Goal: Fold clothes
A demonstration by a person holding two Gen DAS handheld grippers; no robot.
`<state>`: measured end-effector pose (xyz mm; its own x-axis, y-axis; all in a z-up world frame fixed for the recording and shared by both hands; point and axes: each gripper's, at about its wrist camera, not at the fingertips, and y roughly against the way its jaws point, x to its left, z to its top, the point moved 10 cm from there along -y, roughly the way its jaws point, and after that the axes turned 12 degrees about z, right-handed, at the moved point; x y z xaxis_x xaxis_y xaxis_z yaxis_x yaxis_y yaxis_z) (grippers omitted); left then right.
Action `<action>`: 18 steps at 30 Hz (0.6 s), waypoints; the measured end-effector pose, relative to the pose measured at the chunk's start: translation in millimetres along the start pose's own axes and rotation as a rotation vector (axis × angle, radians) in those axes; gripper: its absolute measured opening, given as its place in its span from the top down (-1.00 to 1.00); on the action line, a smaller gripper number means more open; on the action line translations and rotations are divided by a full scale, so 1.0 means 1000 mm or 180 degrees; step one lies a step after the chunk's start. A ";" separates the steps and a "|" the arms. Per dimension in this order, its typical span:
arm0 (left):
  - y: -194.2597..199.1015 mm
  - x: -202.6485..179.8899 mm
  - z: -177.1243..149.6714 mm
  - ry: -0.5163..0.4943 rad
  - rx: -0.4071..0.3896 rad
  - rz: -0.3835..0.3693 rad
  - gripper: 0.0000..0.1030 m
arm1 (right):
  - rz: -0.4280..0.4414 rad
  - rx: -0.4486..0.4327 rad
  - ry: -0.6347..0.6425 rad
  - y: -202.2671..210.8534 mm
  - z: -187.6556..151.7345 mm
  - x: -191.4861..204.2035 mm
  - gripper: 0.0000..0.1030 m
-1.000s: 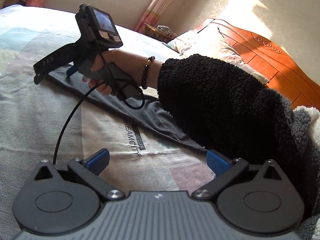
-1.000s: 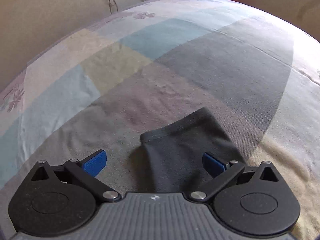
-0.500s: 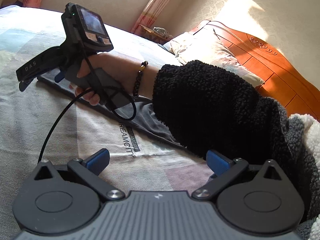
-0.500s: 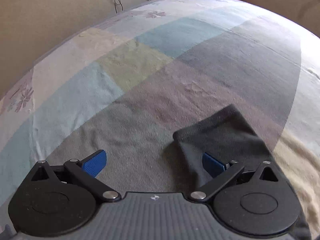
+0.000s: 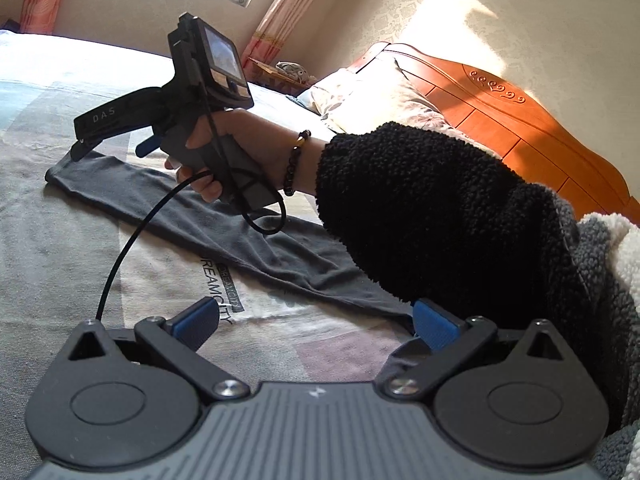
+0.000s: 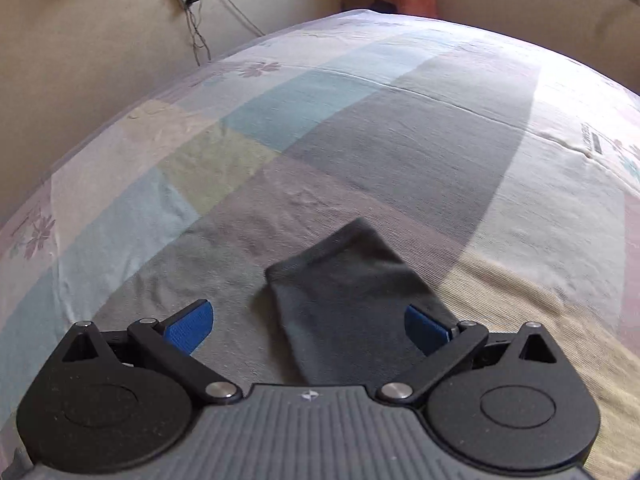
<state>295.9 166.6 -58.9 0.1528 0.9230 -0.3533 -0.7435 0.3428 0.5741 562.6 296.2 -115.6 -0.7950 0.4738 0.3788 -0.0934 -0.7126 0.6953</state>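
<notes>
Garment (image 5: 208, 216), long dark strip, runs 10-to-4 o'clock across bedspread (image 5: 48, 248); right gripper (image 6: 308, 330) nearer the cuff end, left gripper (image 5: 316, 322) by the other, both wide open, empty.

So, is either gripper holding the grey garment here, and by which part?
Nothing is held: left gripper and right gripper are both open above the grey garment.

Black sleeve (image 5: 432, 216) hides the grey garment's (image 5: 224, 220) end.
</notes>
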 end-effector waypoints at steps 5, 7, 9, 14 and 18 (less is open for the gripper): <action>-0.005 0.008 0.002 0.0094 0.0039 0.0026 -0.99 | -0.0041 -0.0038 -0.0277 -0.044 -0.011 -0.025 -1.00; -0.004 0.008 0.004 0.0123 0.0009 0.0000 -0.99 | -0.0099 -0.0010 -0.0129 -0.050 -0.009 -0.024 -1.00; 0.001 0.004 0.006 0.0125 -0.0045 -0.0074 -0.99 | -0.0143 0.0027 0.0039 -0.051 -0.007 -0.022 -1.00; 0.011 -0.023 0.008 -0.0051 -0.0144 -0.0198 -0.99 | -0.0443 0.0118 0.0251 0.018 -0.021 -0.035 -1.00; 0.012 -0.059 0.003 -0.0258 -0.0139 -0.0503 -0.99 | -0.0773 0.0244 0.0052 0.089 -0.064 -0.070 -1.00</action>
<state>279.4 116.5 -28.7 0.3207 0.8699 -0.3748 -0.7333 0.4784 0.4830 571.6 166.5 -118.8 -0.7644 0.6174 0.1856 -0.2374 -0.5373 0.8093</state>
